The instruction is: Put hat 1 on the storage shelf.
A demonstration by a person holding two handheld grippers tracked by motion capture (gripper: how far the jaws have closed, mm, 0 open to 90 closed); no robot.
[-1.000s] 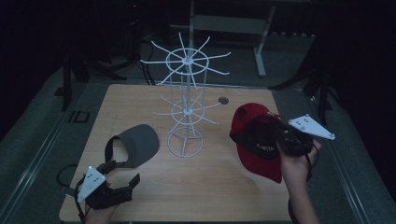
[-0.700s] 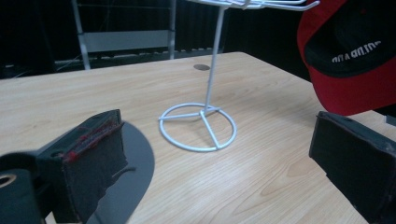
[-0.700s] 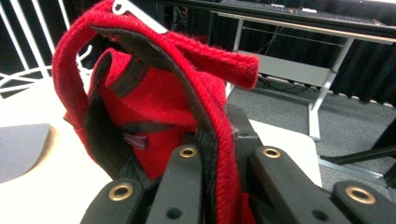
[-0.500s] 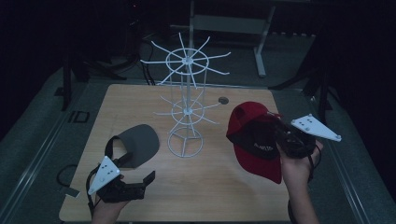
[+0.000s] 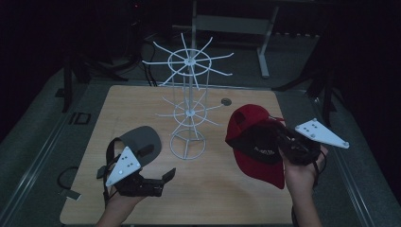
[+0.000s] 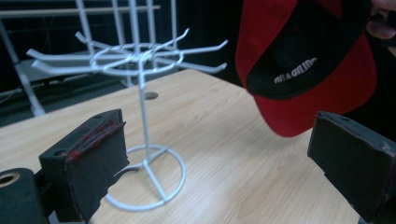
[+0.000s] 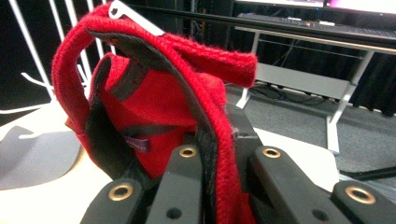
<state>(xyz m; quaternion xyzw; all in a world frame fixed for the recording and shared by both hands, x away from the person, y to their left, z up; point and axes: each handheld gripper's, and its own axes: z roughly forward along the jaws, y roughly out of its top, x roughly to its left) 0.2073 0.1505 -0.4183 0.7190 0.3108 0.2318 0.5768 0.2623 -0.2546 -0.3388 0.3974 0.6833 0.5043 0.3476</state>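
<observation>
One red cap [image 5: 255,142] hangs clenched in the right hand-held gripper [image 5: 288,142]; keep its back strap wide to hook the wire rack [image 5: 188,111], while the left hand-held gripper [image 5: 158,182], released, waits beside the rack's base.

A white wire display rack [image 5: 188,111] with two tiers of radiating hooks is set upright on its ring base near the middle of a light wooden table [image 5: 142,99]. A small round grommet [image 5: 226,101] is seen in the tabletop behind the rack. A metal-framed bench [image 5: 236,23] is placed in the dark background beyond the table.
</observation>
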